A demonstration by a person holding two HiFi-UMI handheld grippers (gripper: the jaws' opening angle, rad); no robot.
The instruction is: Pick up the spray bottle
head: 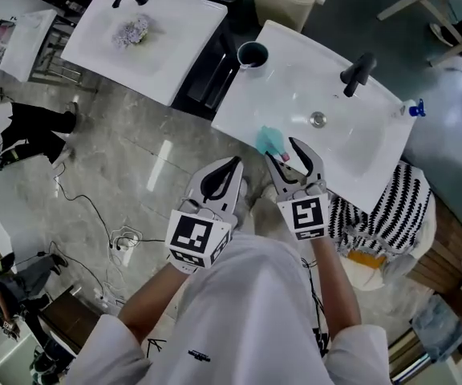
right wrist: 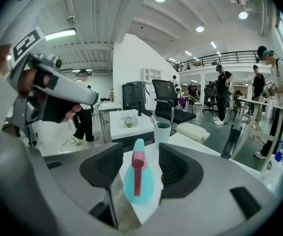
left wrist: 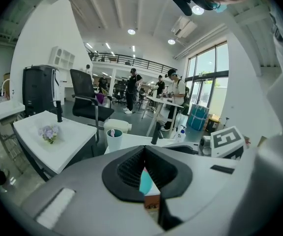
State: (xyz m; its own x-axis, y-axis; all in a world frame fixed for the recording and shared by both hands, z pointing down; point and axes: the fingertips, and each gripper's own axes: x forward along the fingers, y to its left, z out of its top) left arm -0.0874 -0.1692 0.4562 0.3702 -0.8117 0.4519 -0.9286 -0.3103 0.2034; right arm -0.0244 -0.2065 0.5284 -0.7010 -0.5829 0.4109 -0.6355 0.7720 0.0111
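Observation:
The spray bottle point(head: 269, 141) is teal with a pink trigger and rests at the near edge of the white washbasin point(head: 351, 147). My right gripper point(head: 281, 149) is open, one jaw on each side of the bottle, with gaps between pads and bottle. In the right gripper view the spray bottle point(right wrist: 139, 181) sits between the jaws of the right gripper point(right wrist: 140, 149), its trigger facing the camera. My left gripper point(head: 237, 162) hangs shut and empty just left of the basin's edge. In the left gripper view, a sliver of the bottle point(left wrist: 145, 181) shows below the closed tips of the left gripper point(left wrist: 143, 149).
A black faucet point(head: 358, 70) and drain point(head: 318, 119) are on the basin, a teal cup point(head: 252, 54) at its far left corner, a small blue-capped bottle point(head: 414, 109) at its right. A second white basin point(head: 175, 46) stands to the left. A striped cloth point(head: 391, 215) hangs at right.

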